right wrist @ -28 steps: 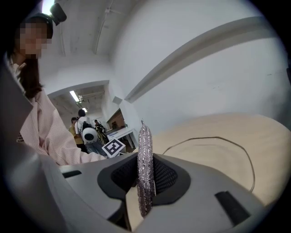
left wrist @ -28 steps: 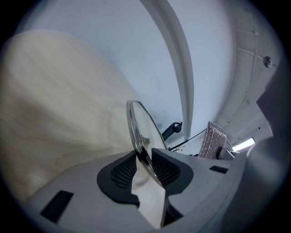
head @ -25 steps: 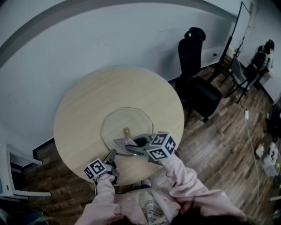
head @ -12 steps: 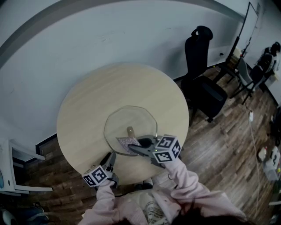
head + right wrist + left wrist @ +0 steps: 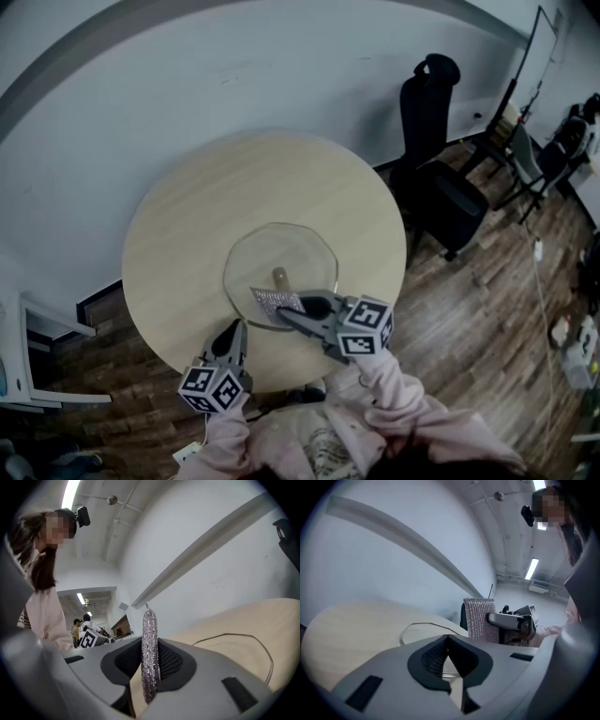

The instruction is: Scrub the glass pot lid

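Observation:
The glass pot lid [image 5: 258,262] lies flat on the round wooden table [image 5: 187,216], its knob [image 5: 279,277] pointing up. My right gripper [image 5: 286,315] is shut on a silver scrub pad [image 5: 275,302], which hangs over the lid's near rim. In the right gripper view the pad [image 5: 150,639] stands on edge, pinched between the jaws, with the lid's rim [image 5: 255,641] at the right. My left gripper [image 5: 233,330] hovers over the table's near edge, just short of the lid; its jaws have just been closing and now meet on nothing [image 5: 449,639]. The left gripper view also shows the pad [image 5: 480,618].
A black office chair [image 5: 436,141] stands right of the table on the wood floor. A white wall runs behind the table. A white frame [image 5: 37,356] sits at the lower left. More chairs and a person [image 5: 581,122] are at the far right.
My left gripper has lifted off the table's edge and rolled, and its jaws have gone from open to shut. The right gripper keeps hold of the pad and has barely shifted.

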{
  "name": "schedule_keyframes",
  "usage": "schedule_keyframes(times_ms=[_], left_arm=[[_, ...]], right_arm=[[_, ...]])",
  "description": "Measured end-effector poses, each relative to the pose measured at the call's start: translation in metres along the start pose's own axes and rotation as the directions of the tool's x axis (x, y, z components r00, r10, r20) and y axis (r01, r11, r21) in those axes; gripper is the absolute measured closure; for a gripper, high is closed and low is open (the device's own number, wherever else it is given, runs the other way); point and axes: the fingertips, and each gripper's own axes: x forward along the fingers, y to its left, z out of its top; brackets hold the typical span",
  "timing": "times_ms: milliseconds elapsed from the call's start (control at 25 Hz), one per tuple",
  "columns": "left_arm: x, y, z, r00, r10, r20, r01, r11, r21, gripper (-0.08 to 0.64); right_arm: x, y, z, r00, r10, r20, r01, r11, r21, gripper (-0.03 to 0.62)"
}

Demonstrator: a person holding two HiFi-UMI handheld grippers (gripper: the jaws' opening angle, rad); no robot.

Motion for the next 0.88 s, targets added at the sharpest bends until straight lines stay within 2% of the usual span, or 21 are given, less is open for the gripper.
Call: schedule_keyframes(times_ms=[320, 880], left_arm=[[-0.001, -0.025, 0.010, 0.999, -0.049, 0.013, 0.048, 0.994, 0.096, 0.565], [-0.002, -0.031, 0.014, 0.997, -0.072, 0.021, 0.069, 0.989, 0.128, 0.565]], right_arm=[[-0.007, 0.008, 0.004, 0.999, -0.011, 0.044, 0.011, 1.000, -0.020, 0.511], [-0.016, 0.012, -0.004, 0.998, -0.014, 0.068, 0.015, 1.000, -0.014, 0.515]])
